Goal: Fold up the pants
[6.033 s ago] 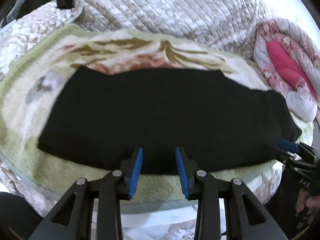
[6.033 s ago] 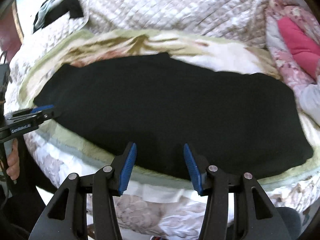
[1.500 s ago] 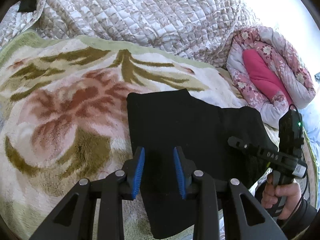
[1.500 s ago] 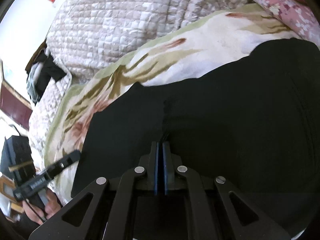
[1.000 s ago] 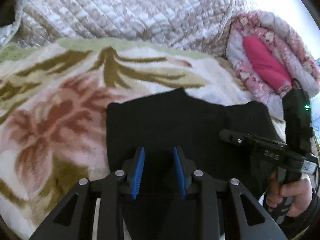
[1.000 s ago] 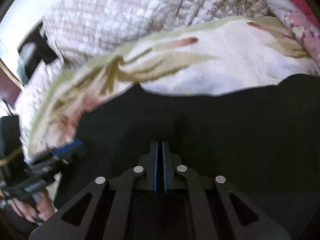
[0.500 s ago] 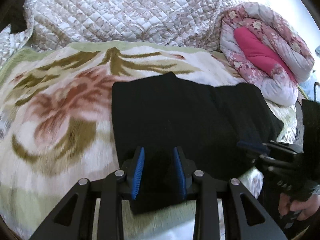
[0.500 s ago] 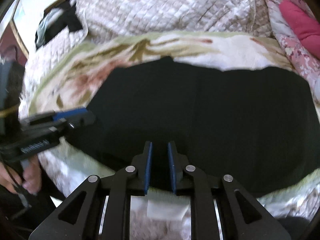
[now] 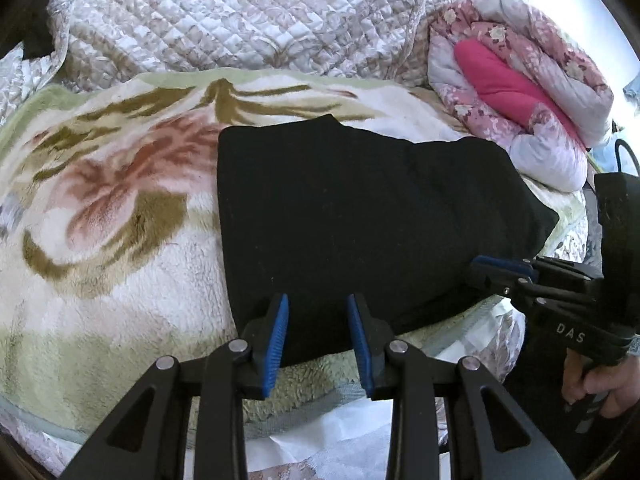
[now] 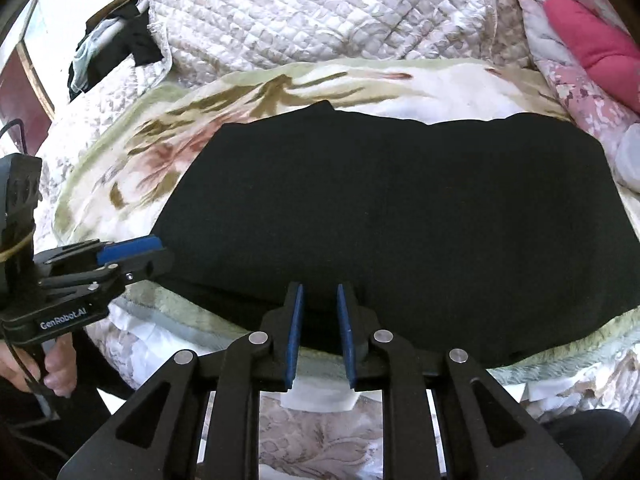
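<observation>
The black pants [image 9: 360, 208] lie folded into a compact rectangle on the floral fleece blanket [image 9: 112, 216] that covers the bed, near the bed's front edge. In the left wrist view the pants fill the centre, with the blanket's flower pattern at 9 o'clock, a quilted beige bedspread [image 9: 240, 20] at 12 o'clock and a rolled pink floral quilt [image 9: 516, 80] at 2 o'clock. The left claw [image 9: 318, 330] is released: its blue pads stand apart over the near edge of the pants with the fabric showing between them, not pinched. The right claw [image 10: 319, 330] is also released, with a narrower gap between its pads, positioned at the near hem of the pants at 6 o'clock in its own view; no cloth is clamped. Each claw appears in the other's view: the right claw at 4 o'clock beside the right corner of the pants, the left claw at 9 o'clock just beside the left corner. Dark clothing [image 10: 116, 44] lies on the bedspread at 11 o'clock in the right wrist view.
</observation>
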Motion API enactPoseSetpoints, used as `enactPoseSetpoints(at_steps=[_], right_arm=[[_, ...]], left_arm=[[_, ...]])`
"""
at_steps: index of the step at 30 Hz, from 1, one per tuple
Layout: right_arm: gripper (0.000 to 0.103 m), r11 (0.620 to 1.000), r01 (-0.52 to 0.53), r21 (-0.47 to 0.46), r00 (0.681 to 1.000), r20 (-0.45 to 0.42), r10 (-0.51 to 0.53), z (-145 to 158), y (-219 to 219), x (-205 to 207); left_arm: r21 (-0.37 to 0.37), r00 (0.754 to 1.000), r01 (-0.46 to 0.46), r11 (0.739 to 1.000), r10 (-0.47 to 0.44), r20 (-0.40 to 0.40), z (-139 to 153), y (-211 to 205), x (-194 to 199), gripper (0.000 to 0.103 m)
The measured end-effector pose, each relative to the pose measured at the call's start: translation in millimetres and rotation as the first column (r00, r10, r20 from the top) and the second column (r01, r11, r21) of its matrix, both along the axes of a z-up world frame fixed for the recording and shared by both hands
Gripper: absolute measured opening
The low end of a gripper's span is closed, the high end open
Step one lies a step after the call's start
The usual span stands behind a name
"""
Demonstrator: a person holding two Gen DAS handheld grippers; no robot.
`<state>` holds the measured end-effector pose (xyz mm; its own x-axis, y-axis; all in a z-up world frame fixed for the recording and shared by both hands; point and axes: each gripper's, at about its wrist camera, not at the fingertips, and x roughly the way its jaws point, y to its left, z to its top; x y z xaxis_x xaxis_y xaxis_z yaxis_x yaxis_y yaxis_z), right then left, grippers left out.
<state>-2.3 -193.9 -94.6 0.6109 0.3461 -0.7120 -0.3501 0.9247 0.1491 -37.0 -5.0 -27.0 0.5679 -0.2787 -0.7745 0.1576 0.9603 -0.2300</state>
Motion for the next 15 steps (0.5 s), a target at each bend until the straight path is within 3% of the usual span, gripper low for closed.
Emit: enactPoseSetpoints(at_steps=[2,9,10,12,15], right_arm=[[0.018,0.999,0.031,-0.019,0.999,-0.006,-0.031,-1.6,-5.1,1.5],[0.02,0.99,0.131,0.052,0.991,-0.005,-0.131,6.8,-32.0,3.2],[0.024,0.986,0.151,0.071,0.988,-0.003,-0.151,8.6,-38.2,3.8],[0.053,0.972,0.214,0.098,0.977,-0.008,-0.215,11.2,-53.7,7.1],[0.054,0.943,0.288,0.168,0.957,-0.026,-0.287,17.7,-81.4,10.7]], left_arm=[[-0.011,1.0,-0.004,1.0,0.004,-0.008,0.7,1.6,1.3,0.034],[-0.017,1.0,-0.003,1.0,0.003,-0.012,5.3,3.7,0.0,0.034],[-0.021,1.0,-0.006,1.0,0.006,-0.008,7.6,5.1,0.5,0.034],[-0.023,1.0,-0.018,1.0,0.018,-0.001,10.0,8.5,3.7,0.034],[-0.027,0.999,-0.039,0.999,0.038,-0.023,7.6,13.2,10.3,0.034]])
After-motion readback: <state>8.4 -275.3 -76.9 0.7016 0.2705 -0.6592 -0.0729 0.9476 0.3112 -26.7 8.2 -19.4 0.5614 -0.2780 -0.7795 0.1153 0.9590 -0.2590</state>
